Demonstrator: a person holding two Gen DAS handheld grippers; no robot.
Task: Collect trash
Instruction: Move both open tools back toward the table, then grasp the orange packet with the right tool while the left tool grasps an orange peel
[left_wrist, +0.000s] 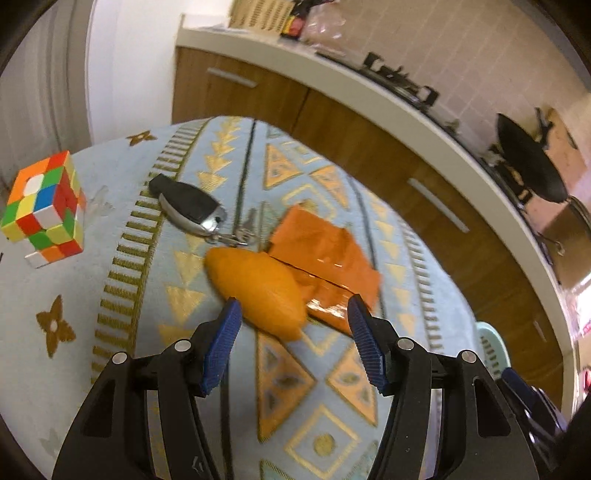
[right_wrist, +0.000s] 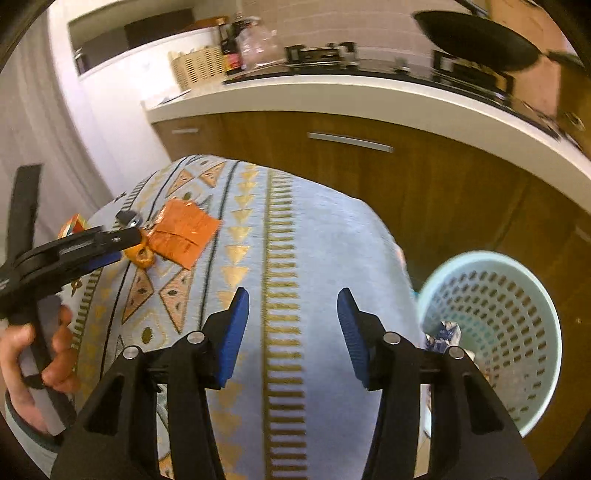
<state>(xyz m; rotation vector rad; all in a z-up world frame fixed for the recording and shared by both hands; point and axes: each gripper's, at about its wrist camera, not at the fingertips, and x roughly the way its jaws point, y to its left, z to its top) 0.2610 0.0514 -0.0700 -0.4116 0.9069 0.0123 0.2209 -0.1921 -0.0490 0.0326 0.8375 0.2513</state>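
An orange peel (left_wrist: 258, 288) lies on the patterned tablecloth (left_wrist: 147, 295), partly over a torn orange wrapper (left_wrist: 328, 254). My left gripper (left_wrist: 293, 314) is open just above the peel, its blue pads either side of the peel's near end. In the right wrist view the left gripper (right_wrist: 122, 247) hovers at the peel (right_wrist: 142, 254) beside the wrapper (right_wrist: 184, 232). My right gripper (right_wrist: 291, 306) is open and empty over the cloth. A pale green perforated trash basket (right_wrist: 491, 317) stands right of the table with some trash inside.
A Rubik's cube (left_wrist: 46, 206) and a black car key with key ring (left_wrist: 192, 210) lie on the cloth left of the peel. A kitchen counter (right_wrist: 332, 92) with wooden cabinets runs behind the table, with a stove and a black pan (right_wrist: 476, 40).
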